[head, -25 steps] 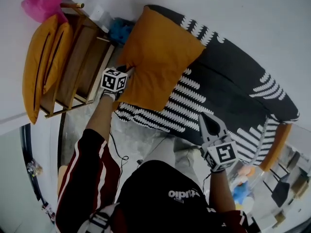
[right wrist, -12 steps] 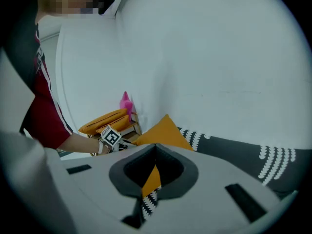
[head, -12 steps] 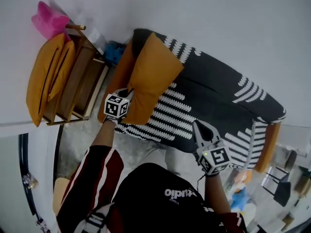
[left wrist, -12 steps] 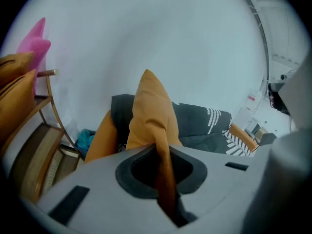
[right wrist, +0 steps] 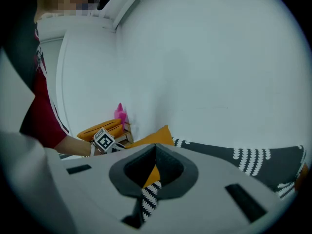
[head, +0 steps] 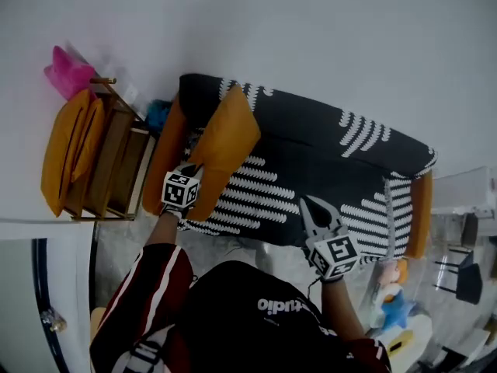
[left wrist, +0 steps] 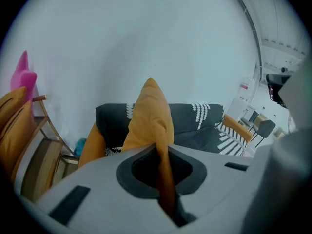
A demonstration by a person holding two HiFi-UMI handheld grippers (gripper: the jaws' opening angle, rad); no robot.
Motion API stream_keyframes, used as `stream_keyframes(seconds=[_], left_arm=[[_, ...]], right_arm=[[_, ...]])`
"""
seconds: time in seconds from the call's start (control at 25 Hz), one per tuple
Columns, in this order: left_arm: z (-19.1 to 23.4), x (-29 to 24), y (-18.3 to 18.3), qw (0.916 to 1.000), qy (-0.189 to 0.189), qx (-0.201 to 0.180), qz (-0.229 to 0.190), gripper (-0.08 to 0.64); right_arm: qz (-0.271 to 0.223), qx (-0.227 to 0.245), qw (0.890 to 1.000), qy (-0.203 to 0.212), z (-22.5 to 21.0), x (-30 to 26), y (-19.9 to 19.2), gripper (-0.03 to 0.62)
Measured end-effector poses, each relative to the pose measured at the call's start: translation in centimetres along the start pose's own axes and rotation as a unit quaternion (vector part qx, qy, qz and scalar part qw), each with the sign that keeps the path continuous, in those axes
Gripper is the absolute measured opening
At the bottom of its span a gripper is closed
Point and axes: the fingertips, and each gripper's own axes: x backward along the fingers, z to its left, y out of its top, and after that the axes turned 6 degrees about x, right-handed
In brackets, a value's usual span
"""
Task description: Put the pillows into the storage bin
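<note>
Between the just-closed jaws of the left gripper, the light, squashy square orange fabric pillow is pinched by its edge seam; the jaws of the right gripper are pressed together, empty.

An orange pillow is tilting on edge over the sofa's left end; two other pillows are standing in the wooden bin.

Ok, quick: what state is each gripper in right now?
Left gripper: shut on the edge of the orange pillow.
Right gripper: shut, holding nothing.
</note>
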Motion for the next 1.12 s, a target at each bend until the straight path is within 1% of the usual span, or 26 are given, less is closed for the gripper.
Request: stream_keyframes(seconds=[0.12, 0.24, 0.44, 0.52, 0.68, 0.88, 1.0, 1.12], left_arm=[[-4.0, 1.1, 1.4, 0.9998, -0.009, -0.013, -0.013, 0.014], [-8.8, 2.1, 2.6, 0.9989, -0.021, -0.035, -0.023, 0.014], [-17.8, 2.3, 4.2, 0.9957, -0.049, -0.074, -0.027, 0.014], [-21.6, 2.1, 4.9, 0.9932, -0.064, -0.093, -0.027, 0.014], [-30.7, 0.8, 5.6, 0.9835, -0.113, -0.139, -0.024, 0.014], [-42.4, 0.0, 5.3, 0.9665, -0.178, -0.183, -0.026, 0.012], [-50.7, -0.4, 4.2, 0.9525, -0.220, -0.209, -0.025, 0.014], [-59.2, -0.7, 2.8, 0.9334, -0.268, -0.239, -0.016, 0.012]], right_arm=[[-0.021, -0.009, 0.999, -0.029, -1.7, 4.3, -0.1, 0.003], [-0.046, -0.018, 0.996, -0.068, -3.6, 9.5, -0.4, 0.003], [-0.073, -0.042, 0.987, -0.139, -6.8, 19.3, -2.4, 0.003], [-0.084, -0.050, 0.980, -0.173, -8.0, 23.4, -3.4, 0.003], [-0.103, -0.076, 0.958, -0.256, -10.2, 32.4, -6.4, 0.003], [-0.118, -0.094, 0.931, -0.334, -11.4, 42.8, -10.0, 0.003], [-0.122, -0.106, 0.911, -0.380, -11.6, 50.0, -12.8, 0.003], [-0.129, -0.122, 0.884, -0.433, -11.4, 56.7, -15.4, 0.003]])
